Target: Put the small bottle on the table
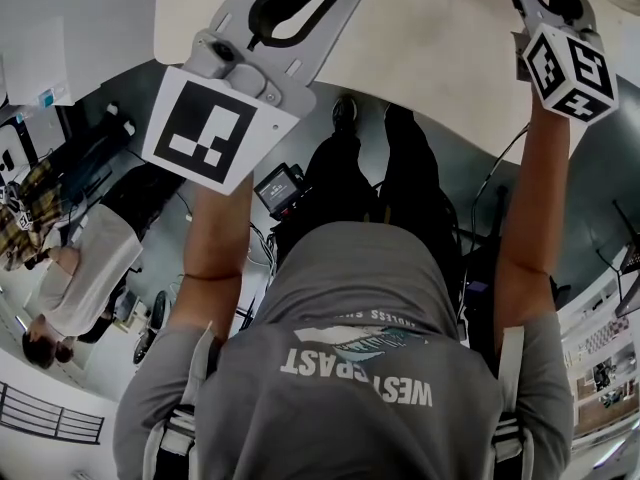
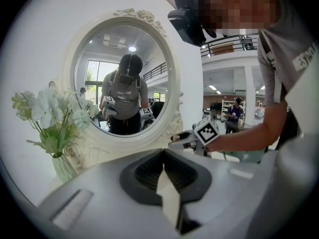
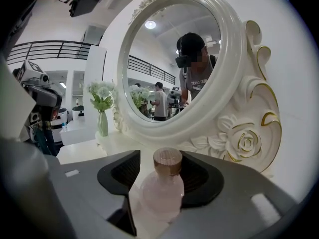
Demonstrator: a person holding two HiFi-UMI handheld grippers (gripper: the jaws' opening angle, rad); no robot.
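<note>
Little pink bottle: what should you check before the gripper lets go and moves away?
1. Small bottle upright: ok.
2. Bottle standing on the table: ok.
3. Right gripper jaws apart, not squeezing the bottle: ok.
4. Gap between the bottle and the mirror behind it: cannot tell.
5. Left gripper empty and away from the bottle: ok.

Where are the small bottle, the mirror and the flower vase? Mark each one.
small bottle (image 3: 162, 193): right gripper view, on its pink body.
mirror (image 3: 246, 141): right gripper view, on the frame's carved rose.
flower vase (image 2: 64, 167): left gripper view, on its glass body.
</note>
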